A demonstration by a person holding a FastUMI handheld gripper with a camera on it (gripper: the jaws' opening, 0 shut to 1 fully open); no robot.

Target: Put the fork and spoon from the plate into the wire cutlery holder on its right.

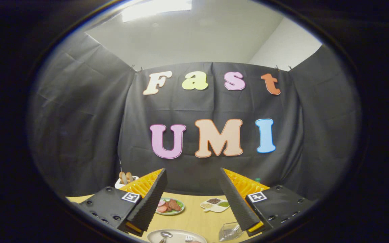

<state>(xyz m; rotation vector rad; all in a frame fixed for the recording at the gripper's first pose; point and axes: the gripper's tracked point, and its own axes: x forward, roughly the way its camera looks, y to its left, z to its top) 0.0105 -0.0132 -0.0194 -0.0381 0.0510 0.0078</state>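
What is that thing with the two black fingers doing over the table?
A person is holding a gripper above a wooden table. Its jaws stand wide open and hold nothing. Just below and between them lies a plate with a spoon and a fork still on it. The wire cutlery holder sits to the plate's right. Farther ahead are a green plate of sliced meat and a white dish of seeds. Nothing has been picked up yet.

The claw (193, 189) hangs above the wooden surface (194, 219), fingers spread wide with nothing between them. Just below them sits a white plate (154, 236) carrying a spoon (165, 235) and a fork (188, 238). Beyond lie a green plate of sliced meat (169, 205) and a divided condiment dish (215, 204).
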